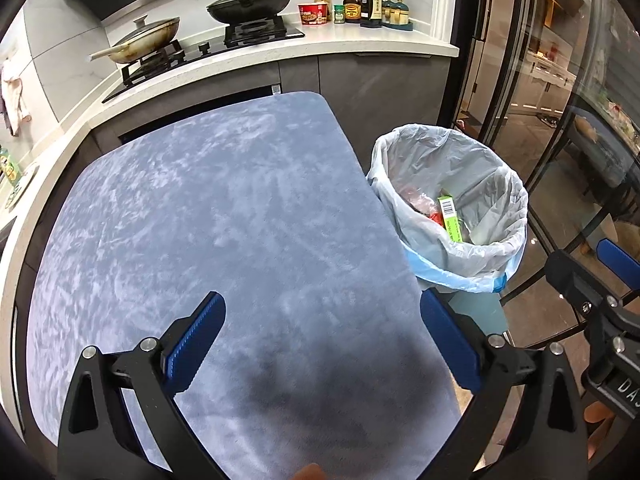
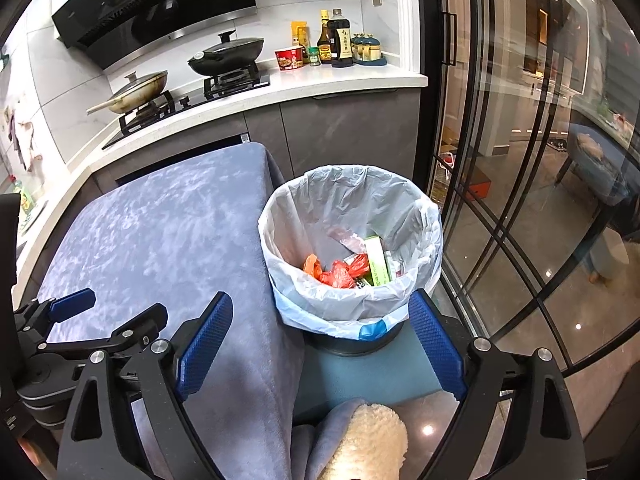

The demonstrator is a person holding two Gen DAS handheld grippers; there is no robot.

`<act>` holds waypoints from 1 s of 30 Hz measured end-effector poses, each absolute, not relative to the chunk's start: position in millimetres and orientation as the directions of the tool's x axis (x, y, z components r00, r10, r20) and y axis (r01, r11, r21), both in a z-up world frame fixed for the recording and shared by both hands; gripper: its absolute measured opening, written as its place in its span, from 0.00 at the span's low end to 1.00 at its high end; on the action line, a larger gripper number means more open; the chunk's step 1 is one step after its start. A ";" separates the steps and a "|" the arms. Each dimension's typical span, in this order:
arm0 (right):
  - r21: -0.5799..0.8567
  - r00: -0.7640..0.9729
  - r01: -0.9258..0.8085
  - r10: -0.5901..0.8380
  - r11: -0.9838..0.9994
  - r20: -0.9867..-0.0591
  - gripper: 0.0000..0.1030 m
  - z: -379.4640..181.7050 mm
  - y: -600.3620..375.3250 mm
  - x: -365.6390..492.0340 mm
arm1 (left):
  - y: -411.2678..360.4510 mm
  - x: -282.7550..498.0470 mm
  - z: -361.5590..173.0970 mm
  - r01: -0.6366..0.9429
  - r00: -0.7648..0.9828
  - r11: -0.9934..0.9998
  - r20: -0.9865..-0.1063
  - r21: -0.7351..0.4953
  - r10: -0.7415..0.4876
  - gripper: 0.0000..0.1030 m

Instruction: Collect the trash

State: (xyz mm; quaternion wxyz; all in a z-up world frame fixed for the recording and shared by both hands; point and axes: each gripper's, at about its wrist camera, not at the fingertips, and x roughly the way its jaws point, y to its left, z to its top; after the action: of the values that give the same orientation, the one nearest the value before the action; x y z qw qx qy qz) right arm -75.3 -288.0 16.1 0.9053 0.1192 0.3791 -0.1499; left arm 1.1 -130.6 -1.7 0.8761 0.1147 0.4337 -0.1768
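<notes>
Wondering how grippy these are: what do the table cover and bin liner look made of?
Table cover: likely velvety plush fabric, blue-grey, with brush marks in the nap. Bin liner: thin translucent white plastic film, crinkled and folded over the rim.

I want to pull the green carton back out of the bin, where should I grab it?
Grip the upper end of the long green cardboard carton from above across its narrow width: it leans tilted against the white plastic liner, its lower end among orange wrappers.

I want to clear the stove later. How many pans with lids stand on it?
2. A light frying pan sits on the left burner, and a black wok sits on the right burner, beside the red noodle cup. None seems hidden.
</notes>
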 end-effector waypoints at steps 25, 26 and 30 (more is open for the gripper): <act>0.091 0.634 0.384 -0.191 0.919 -0.750 0.88 0.9 -294.2 -73.5 | -132.5 5.7 -12.3 0.404 0.555 0.914 -0.805 0.040 -0.211 0.91; 0.091 0.633 0.386 -0.192 0.918 -0.750 0.88 0.4 -294.8 -73.7 | -134.5 4.8 -12.6 0.406 0.556 0.913 -0.804 0.043 -0.210 0.91; 0.092 0.629 0.393 -0.195 0.915 -0.752 0.88 -1.5 -297.9 -74.5 | -140.8 2.4 -14.4 0.418 0.558 0.907 -0.804 0.056 -0.208 0.91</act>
State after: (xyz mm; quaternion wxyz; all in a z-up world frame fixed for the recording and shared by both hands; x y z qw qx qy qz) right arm -74.5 -297.9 -1.5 0.8939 0.1246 0.3979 -0.1644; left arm 2.4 -140.8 -14.4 0.8742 0.1208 0.4348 -0.1789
